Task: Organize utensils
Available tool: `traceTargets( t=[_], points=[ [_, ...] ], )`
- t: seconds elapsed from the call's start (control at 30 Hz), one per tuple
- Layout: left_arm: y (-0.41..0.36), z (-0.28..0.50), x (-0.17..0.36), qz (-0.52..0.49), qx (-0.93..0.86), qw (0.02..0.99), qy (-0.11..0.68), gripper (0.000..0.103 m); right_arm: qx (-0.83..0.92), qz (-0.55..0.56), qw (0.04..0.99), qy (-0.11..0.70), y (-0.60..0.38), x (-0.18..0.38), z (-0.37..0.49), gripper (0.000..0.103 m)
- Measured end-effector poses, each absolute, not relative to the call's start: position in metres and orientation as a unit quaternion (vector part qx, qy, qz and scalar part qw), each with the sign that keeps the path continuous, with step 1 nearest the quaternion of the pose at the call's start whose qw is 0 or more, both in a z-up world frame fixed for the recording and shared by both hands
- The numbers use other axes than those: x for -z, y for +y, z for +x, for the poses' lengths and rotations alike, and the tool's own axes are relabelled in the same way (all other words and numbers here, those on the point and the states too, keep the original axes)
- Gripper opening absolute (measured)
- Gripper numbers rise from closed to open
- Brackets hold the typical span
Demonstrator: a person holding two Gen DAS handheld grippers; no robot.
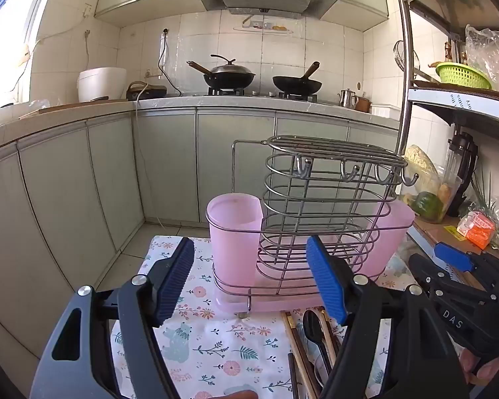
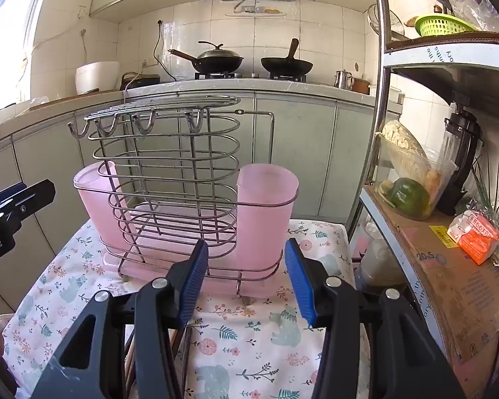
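A wire utensil rack [image 1: 319, 209] with two pink plastic cups [image 1: 234, 229] and a pink drip tray stands at the far side of a small table with a floral cloth [image 1: 216, 342]. It also shows in the right wrist view [image 2: 183, 183]. Chopsticks and a dark spoon [image 1: 312, 332] lie on the cloth in front of the rack, partly under my left gripper's right finger. My left gripper [image 1: 251, 279] is open and empty above the cloth. My right gripper [image 2: 246, 279] is open and empty, in front of the right pink cup [image 2: 266, 212]. It also shows at the right of the left wrist view [image 1: 455, 259].
A metal shelf unit [image 2: 425, 232] stands right of the table with a container of vegetables [image 2: 409, 179], a blender and an orange packet. Grey cabinets and a counter with two woks [image 1: 229, 74] run behind. The floor lies left of the table.
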State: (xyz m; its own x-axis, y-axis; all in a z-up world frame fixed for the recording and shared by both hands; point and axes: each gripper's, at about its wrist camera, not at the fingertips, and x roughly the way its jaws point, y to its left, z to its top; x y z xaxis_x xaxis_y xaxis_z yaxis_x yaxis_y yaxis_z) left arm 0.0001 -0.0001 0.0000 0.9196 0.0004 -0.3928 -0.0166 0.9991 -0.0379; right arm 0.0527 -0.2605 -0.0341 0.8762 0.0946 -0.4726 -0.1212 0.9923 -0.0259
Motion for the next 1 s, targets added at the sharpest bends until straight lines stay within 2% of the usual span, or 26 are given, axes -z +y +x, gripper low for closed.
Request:
traceTargets(
  t=[1.0],
  points=[
    [0.0017,0.0035,0.0089,-0.028,-0.005,0.977,0.213,0.07,-0.058,-0.025,0.968,0.245,-0.2582,0.0381,0.0524,0.047]
  ],
)
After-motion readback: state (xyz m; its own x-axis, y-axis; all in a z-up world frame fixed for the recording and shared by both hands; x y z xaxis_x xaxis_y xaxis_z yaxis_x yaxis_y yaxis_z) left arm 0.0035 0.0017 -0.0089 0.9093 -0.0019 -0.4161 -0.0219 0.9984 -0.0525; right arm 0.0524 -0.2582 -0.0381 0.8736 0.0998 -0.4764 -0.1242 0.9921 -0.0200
